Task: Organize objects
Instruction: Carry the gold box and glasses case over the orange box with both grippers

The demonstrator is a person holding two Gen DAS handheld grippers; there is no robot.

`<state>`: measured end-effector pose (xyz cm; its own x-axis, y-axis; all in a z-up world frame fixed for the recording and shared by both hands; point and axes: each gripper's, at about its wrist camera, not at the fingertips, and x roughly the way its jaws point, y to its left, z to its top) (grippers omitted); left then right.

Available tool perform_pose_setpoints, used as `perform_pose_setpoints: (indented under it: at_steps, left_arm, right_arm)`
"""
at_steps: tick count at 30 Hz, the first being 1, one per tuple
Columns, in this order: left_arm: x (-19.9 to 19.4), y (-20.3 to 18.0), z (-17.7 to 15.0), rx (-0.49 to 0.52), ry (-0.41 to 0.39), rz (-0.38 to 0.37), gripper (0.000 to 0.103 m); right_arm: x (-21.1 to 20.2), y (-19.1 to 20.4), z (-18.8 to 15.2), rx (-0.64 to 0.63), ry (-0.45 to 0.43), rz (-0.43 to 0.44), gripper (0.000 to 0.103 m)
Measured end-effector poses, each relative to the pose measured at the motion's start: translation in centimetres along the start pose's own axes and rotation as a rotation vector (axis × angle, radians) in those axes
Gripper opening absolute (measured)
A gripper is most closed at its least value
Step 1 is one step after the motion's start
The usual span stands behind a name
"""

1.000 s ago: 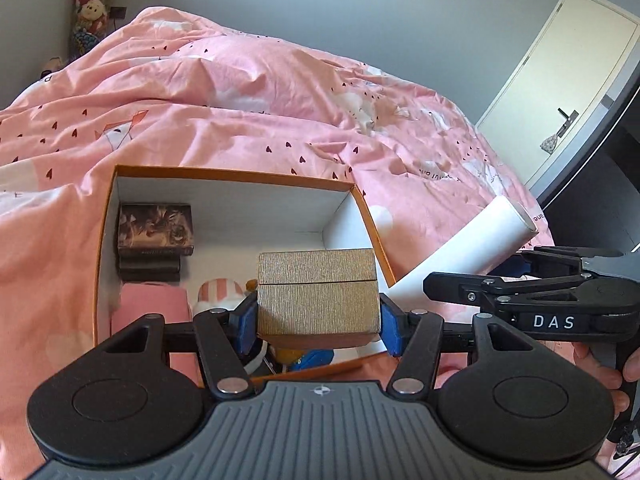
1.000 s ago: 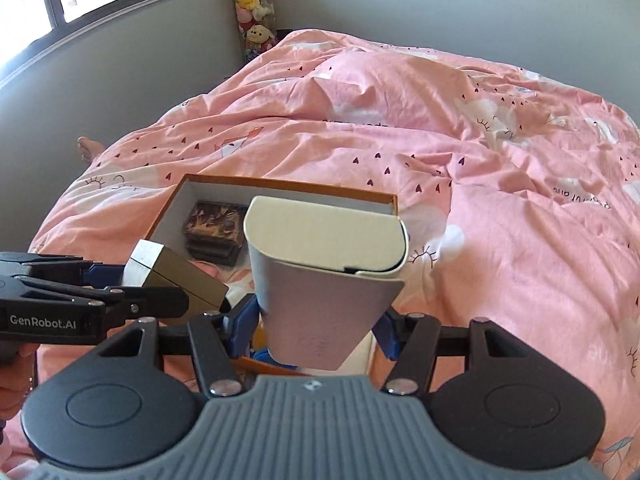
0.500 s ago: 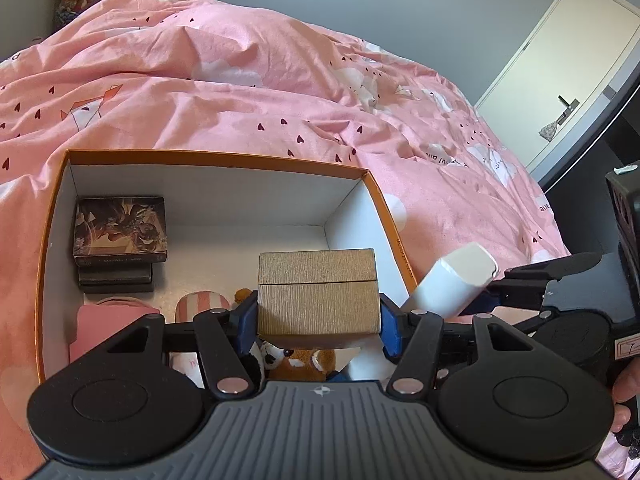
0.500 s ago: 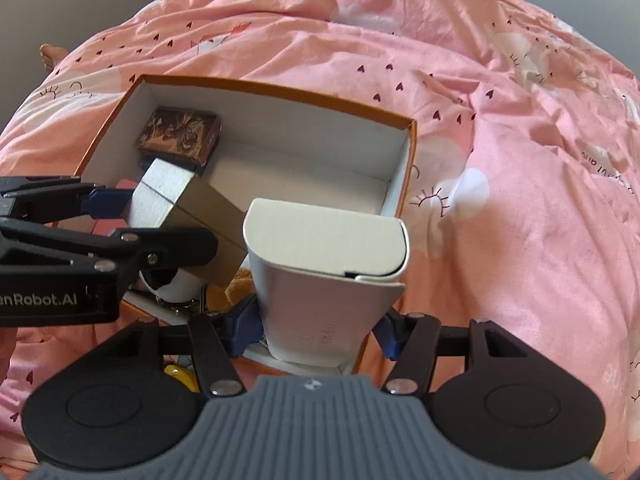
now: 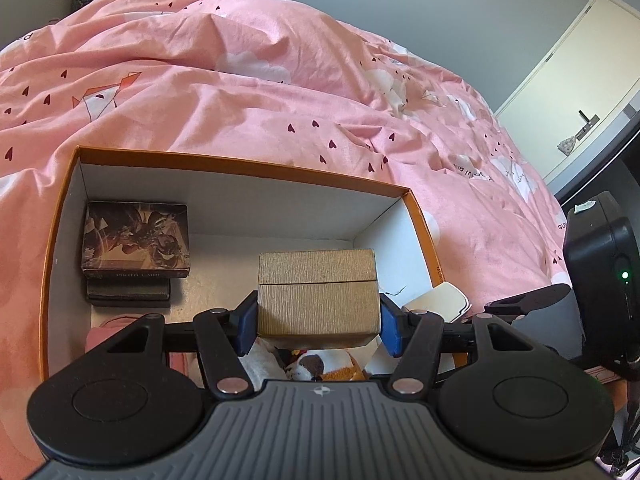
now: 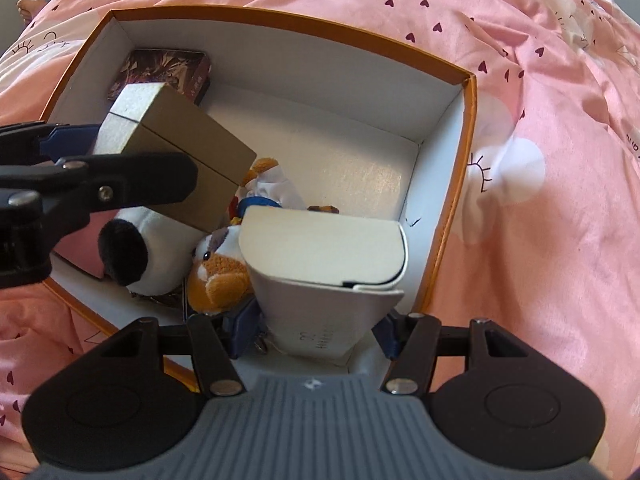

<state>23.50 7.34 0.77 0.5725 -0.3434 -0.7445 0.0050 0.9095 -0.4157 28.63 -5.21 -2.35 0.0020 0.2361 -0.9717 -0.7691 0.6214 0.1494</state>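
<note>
While both loads hang over the orange storage box (image 6: 472, 128): left gripper (image 5: 318, 314) pinches gold gift box (image 5: 318, 296); right gripper (image 6: 320, 328) pinches white carton (image 6: 324, 264) at box's right end. Advice: lower each onto bare floor, clear of plush toys (image 6: 218, 276) & card tins (image 5: 136, 240). Vs 1 s ago: both lower, right tipped steeply down.

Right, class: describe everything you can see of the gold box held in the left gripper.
The gold box is a small rectangular block with a finely ribbed, cardboard-like surface and a seam across it that splits it into two parts. It is closed. The left gripper clamps it between blue pads on two opposite sides. It hangs tilted over the inside of the orange storage box, above the plush toys; nothing else is seen touching it.
</note>
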Motion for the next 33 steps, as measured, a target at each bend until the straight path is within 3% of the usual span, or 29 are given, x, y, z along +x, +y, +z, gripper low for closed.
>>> perform_pose_setpoints:
  at_steps: [11, 17, 20, 30, 33]
  left_arm:
    - [3.5, -1.2, 1.2, 0.035, 0.053, 0.018, 0.067]
    - [3.8, -1.1, 1.8, 0.008, 0.032, 0.062, 0.067]
    - [3.7, -1.0, 2.2, 0.000, 0.029, 0.065, 0.067]
    - [5.1, -0.8, 2.7, -0.006, 0.051, 0.105, 0.067]
    - [5.3, -0.4, 3.0, -0.017, 0.053, 0.119, 0.067]
  right_arm:
    - [-0.5, -1.0, 0.4, -0.001, -0.006, 0.072, 0.061]
    - [-1.6, -2.0, 0.8, 0.033, -0.061, 0.062, 0.063]
    - [-1.9, -3.1, 1.1, 0.061, -0.053, 0.108, 0.064]
    - [-3.9, -2.6, 2.6, -0.077, -0.198, -0.033, 0.056]
    - [-3.5, -2.8, 3.4, -0.155, -0.246, -0.051, 0.047]
